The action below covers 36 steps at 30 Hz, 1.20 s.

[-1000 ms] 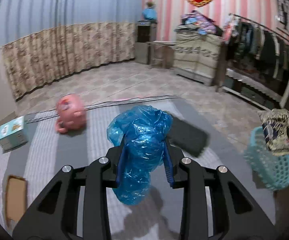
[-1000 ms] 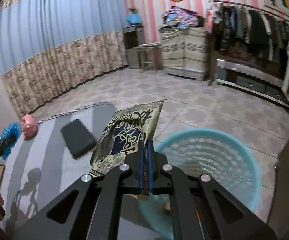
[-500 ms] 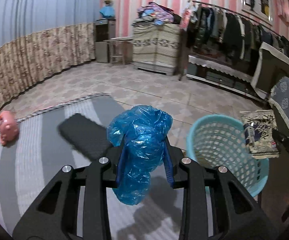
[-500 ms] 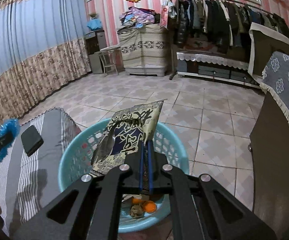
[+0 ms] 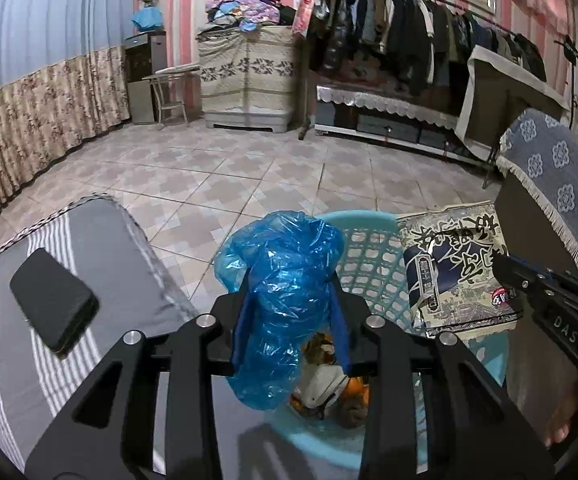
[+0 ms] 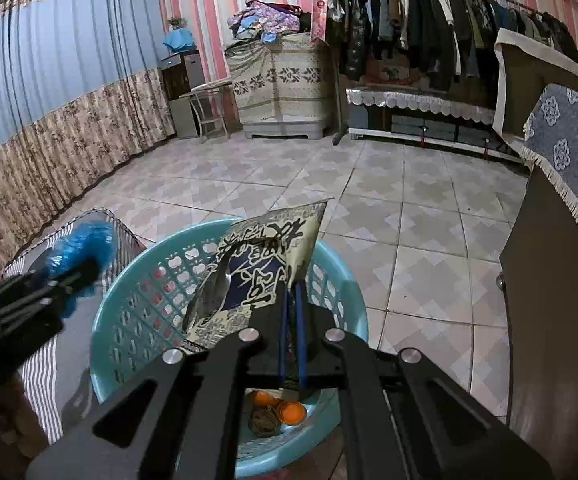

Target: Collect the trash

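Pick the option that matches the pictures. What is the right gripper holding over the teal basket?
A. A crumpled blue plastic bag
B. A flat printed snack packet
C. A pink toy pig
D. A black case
B: the right gripper has its jaws shut on the flat printed snack packet above the teal basket; the blue plastic bag sits between the left gripper's opening jaws.

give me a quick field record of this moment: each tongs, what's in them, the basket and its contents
left tongs: jaws opening, crumpled blue plastic bag still between the pads, above the basket
right tongs: shut on printed snack wrapper, above the basket
basket: turquoise, lattice walls, on the tiled floor beside the striped mat
basket contents: orange peel pieces and brownish scraps
on the mat: black flat case
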### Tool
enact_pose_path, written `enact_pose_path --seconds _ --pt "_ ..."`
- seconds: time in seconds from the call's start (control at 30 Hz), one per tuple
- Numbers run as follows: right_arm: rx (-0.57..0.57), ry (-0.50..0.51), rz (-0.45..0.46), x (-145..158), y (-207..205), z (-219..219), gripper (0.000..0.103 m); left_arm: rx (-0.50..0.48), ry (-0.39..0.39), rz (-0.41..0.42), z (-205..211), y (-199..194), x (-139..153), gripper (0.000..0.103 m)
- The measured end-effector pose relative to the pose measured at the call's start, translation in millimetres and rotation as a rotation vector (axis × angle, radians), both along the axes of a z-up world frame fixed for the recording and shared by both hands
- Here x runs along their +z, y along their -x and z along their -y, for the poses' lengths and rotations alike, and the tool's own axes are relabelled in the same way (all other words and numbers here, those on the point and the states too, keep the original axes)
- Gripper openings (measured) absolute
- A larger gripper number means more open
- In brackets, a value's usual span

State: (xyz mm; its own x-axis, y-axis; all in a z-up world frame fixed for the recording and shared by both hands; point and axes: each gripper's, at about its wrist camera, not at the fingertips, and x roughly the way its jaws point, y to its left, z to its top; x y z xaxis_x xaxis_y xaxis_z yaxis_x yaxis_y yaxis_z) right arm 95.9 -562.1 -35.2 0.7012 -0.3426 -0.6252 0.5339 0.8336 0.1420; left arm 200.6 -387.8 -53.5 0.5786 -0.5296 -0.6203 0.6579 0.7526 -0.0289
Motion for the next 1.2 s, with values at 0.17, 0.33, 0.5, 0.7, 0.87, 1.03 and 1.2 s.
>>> enact_pose_path --seconds 0.17,0.33,0.5,0.7,0.87,1.03,1.2 --pt "0.002 -0.018 -0.012 -5.4 -2.5 3.7 0.004 0.009 0.001 0.001 1.0 -5.0 5.2 0.064" --pt "0.019 -0.019 -0.018 -7.6 -8.2 -1.5 0.004 0.065 -0.001 0.039 -15.2 -11.8 17.3 0.083" --pt "0.055 0.001 -0.045 -16.0 -20.9 -14.0 0.008 0.17 0.027 0.055 -52.6 -17.3 29.9 0.097" --pt "0.081 0.004 -0.086 -29.9 -40.1 -26.4 0.023 0.258 0.022 0.073 -101.1 -12.0 34.0 0.097" --pt "0.078 0.013 -0.087 -33.6 -47.4 -32.5 0.075 0.307 0.018 0.111 -131.7 -2.6 43.7 0.097" --pt "0.053 0.034 -0.051 -28.7 -42.9 -33.1 0.096 0.337 0.033 0.126 -161.6 13.0 53.7 0.098" --pt "0.037 0.05 -0.018 -19.1 -33.5 -38.2 0.098 0.361 0.025 0.149 -180.0 32.7 58.5 0.098"
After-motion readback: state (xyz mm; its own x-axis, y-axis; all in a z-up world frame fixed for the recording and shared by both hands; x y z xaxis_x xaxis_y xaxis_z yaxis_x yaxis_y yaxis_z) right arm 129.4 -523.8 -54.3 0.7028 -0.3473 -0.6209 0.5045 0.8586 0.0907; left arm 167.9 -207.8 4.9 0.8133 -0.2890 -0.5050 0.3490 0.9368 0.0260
